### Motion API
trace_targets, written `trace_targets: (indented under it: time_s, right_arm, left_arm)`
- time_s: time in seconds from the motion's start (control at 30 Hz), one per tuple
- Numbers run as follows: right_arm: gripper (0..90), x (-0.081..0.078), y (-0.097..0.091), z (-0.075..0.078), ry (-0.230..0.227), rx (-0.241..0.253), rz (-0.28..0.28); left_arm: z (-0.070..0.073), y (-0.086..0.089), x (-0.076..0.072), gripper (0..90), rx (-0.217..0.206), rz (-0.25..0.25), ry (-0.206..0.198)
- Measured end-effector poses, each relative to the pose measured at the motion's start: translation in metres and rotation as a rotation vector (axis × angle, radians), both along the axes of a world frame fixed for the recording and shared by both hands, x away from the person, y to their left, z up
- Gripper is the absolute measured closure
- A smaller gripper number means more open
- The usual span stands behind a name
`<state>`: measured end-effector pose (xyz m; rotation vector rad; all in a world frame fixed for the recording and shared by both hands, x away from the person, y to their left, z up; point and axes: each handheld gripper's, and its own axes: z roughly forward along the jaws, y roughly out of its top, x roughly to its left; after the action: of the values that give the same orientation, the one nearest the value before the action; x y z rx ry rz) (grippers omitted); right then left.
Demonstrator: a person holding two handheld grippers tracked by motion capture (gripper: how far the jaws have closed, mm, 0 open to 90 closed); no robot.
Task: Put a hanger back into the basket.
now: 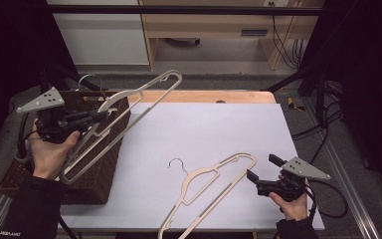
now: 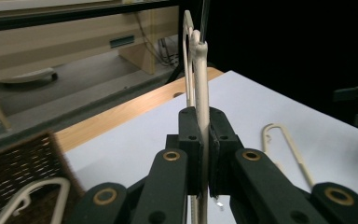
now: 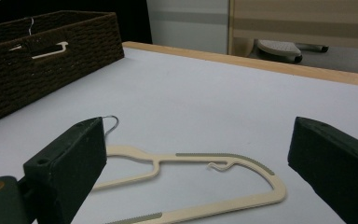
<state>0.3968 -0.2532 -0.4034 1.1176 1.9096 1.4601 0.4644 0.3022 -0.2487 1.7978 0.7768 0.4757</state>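
One hanger (image 1: 129, 107) is held clamped by the left gripper (image 1: 97, 117) above the basket (image 1: 107, 164); the right gripper (image 1: 261, 167), wide, is probably next closed on the table's hanger (image 1: 214, 186).

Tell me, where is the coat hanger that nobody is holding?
In the high view the loose hanger lies flat on the white table, front and right of middle, just left of the open right tool.

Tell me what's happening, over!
Left gripper shut on raised hanger. Right gripper open beside table hanger. Nothing between them.
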Motion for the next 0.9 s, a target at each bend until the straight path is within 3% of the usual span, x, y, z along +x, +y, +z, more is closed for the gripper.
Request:
trace_targets:
  time_s: [0.23,0.5,0.9]
  right_arm:
    - [4.9,0.001,0.001,-0.001,0.003,-0.003,-0.007]
    - [4.7,0.001,0.001,-0.001,0.004,-0.005,-0.001]
    - [4.5,0.003,0.003,-0.003,0.013,-0.009,-0.001]
  left_arm:
    - [-0.004,0.032,0.012,86.0,0.010,0.037,0.010]
    - [-0.015,0.068,0.024,85.9,0.056,0.073,0.032]
    - [-0.031,0.112,0.029,86.0,0.103,0.115,0.069]
